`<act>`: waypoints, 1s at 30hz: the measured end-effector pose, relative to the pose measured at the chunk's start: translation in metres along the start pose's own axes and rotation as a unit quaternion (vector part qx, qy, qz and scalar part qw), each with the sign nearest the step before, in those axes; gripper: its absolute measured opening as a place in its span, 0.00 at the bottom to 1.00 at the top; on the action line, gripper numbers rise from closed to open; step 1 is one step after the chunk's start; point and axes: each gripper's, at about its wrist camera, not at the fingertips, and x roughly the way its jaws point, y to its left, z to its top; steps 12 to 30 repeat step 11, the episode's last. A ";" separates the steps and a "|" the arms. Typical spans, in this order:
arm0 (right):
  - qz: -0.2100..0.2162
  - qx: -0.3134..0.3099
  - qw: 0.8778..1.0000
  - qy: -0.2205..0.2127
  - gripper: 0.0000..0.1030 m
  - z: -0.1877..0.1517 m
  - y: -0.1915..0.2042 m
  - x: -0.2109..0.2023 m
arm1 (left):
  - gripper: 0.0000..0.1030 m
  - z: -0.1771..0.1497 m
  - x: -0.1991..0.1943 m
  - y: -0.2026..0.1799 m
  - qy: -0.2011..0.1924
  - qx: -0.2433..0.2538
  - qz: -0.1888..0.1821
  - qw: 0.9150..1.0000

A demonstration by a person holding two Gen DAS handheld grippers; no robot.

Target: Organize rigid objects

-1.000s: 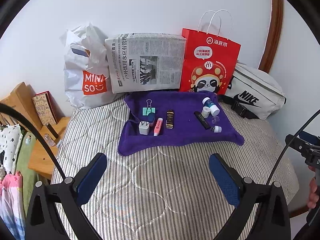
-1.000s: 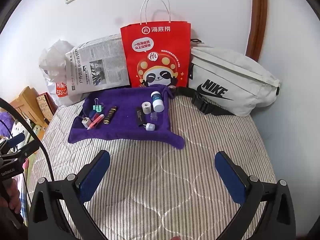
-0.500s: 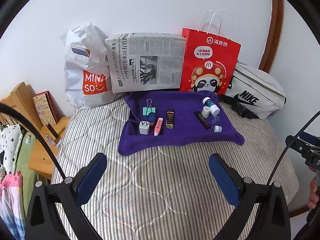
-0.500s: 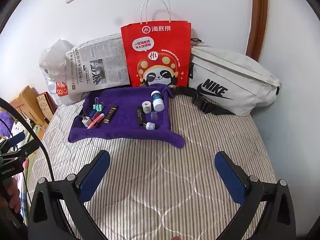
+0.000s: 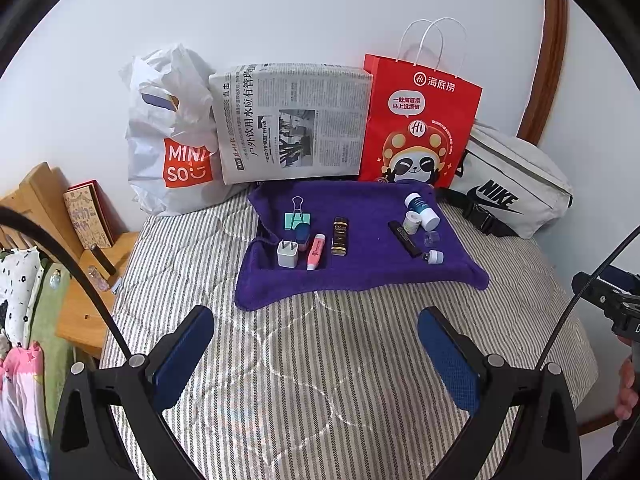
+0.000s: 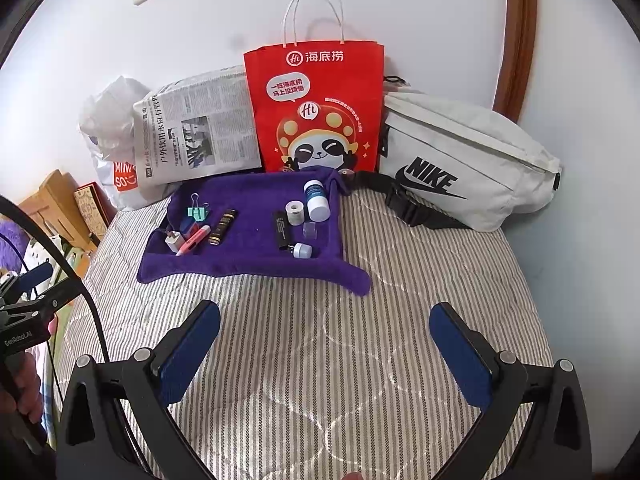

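Small items sorted in two clusters on purple towel [image 5: 360,252], easy reach; left gripper [image 5: 316,356] and right gripper [image 6: 324,352] wide, empty, back over bed [image 6: 320,360]

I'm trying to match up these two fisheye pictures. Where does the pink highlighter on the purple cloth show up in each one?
Left wrist view: the pink highlighter lies left of centre on the purple cloth, between the white plug and the dark gold-lettered tube.
Right wrist view: the pink highlighter is far left, in the cloth's left group.
Shared landmark: the red panda bag standing behind the cloth.
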 end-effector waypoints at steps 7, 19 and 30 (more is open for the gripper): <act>-0.001 0.000 1.000 0.002 1.00 0.000 -0.001 0.002 | 1.00 0.000 0.002 0.001 0.003 0.002 -0.001 1.000; -0.001 -0.001 1.000 0.004 1.00 0.000 -0.001 0.004 | 1.00 -0.005 0.007 -0.001 0.000 0.007 0.001 1.000; -0.001 -0.001 1.000 0.004 1.00 0.000 -0.001 0.004 | 1.00 -0.005 0.007 -0.001 0.000 0.007 0.001 1.000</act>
